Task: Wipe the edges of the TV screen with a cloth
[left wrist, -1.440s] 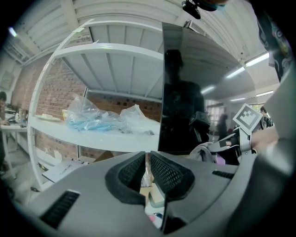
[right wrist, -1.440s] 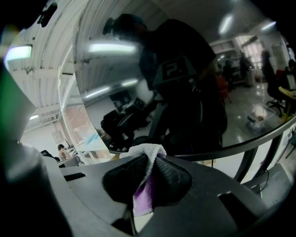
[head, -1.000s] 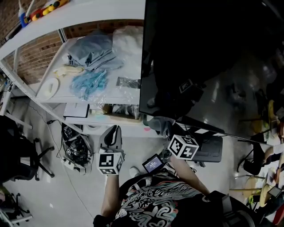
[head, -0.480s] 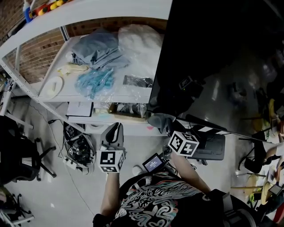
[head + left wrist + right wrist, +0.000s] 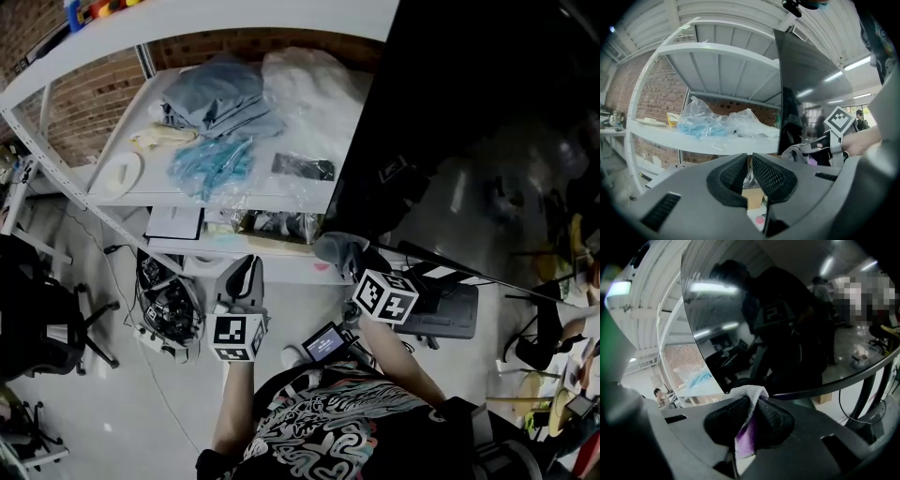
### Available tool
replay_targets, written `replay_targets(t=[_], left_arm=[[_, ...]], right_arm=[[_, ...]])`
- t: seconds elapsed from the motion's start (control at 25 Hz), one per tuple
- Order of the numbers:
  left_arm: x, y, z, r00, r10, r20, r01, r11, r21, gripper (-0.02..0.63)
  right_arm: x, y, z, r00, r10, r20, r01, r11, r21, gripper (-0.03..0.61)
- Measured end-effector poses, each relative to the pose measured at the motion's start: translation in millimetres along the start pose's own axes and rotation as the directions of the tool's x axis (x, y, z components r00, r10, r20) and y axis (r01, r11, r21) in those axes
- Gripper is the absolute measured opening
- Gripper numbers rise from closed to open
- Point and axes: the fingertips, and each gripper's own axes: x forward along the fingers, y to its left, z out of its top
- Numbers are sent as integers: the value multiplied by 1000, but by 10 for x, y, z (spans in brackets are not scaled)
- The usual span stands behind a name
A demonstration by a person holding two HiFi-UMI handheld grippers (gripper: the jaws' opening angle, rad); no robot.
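At the lower left corner of the TV screen [image 5: 469,122], the right gripper [image 5: 752,405] has its jaws clamped on a white-and-purple cloth [image 5: 749,392], whose folded tip appears to touch the dark bezel. Left gripper [image 5: 749,160]: jaws drawn together on nothing, held low in front of the white shelf [image 5: 141,200], apart from the screen. Judged step: edge wiping, at the corner. The next move calls for sliding the cloth along one edge in steady contact, the grip kept firm.
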Motion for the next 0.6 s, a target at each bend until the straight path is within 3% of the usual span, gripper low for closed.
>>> replay_targets(t=[0.6], left_arm=[[-201, 89, -45, 999, 35, -6, -35, 999, 12, 46]], right_arm=[[143, 212, -78, 998, 58, -1, -58, 998, -16, 65]])
